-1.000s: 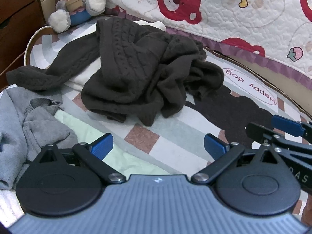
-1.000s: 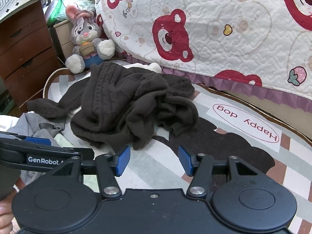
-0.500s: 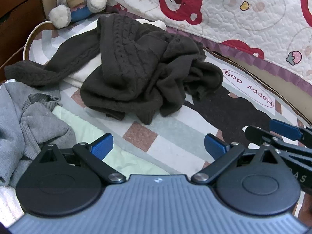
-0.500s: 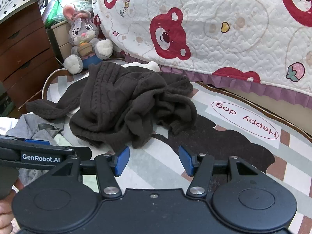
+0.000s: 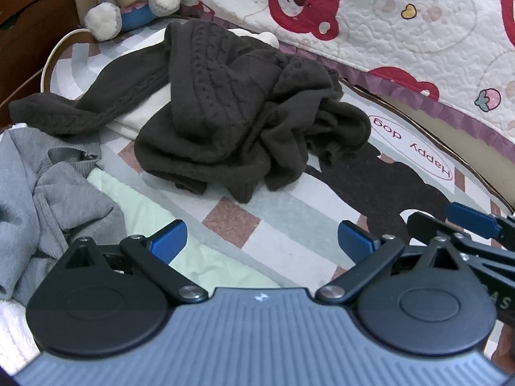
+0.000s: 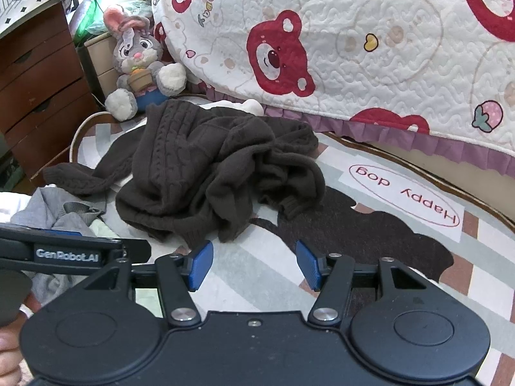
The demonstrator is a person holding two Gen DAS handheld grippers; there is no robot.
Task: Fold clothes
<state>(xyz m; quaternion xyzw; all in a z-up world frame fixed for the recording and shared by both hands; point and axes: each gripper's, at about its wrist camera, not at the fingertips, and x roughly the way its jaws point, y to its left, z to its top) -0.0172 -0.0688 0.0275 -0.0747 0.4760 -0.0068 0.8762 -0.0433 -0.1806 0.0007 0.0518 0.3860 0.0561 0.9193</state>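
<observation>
Cable-knit, matt brown sweater (image 6: 206, 173); at nine o'clock, ribbed grey knit (image 5: 48, 193); at twelve, quilted cotton-like bedspread (image 6: 370, 48); plush rabbit (image 6: 138, 61); glossy wooden drawers (image 6: 38, 80).

A sweater (image 6: 206, 173) lies in a heap on the rug (image 6: 379, 257). A second sweater (image 5: 42, 199) lies to its left on the rug. A toy bunny (image 6: 138, 64) sits behind them, beside the drawers (image 6: 42, 74). The bed quilt (image 6: 370, 41) hangs down behind the rug on the right.

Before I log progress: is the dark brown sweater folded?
Not folded: the dark brown cable-knit sweater lies crumpled on the rug, one sleeve trailing.
</observation>
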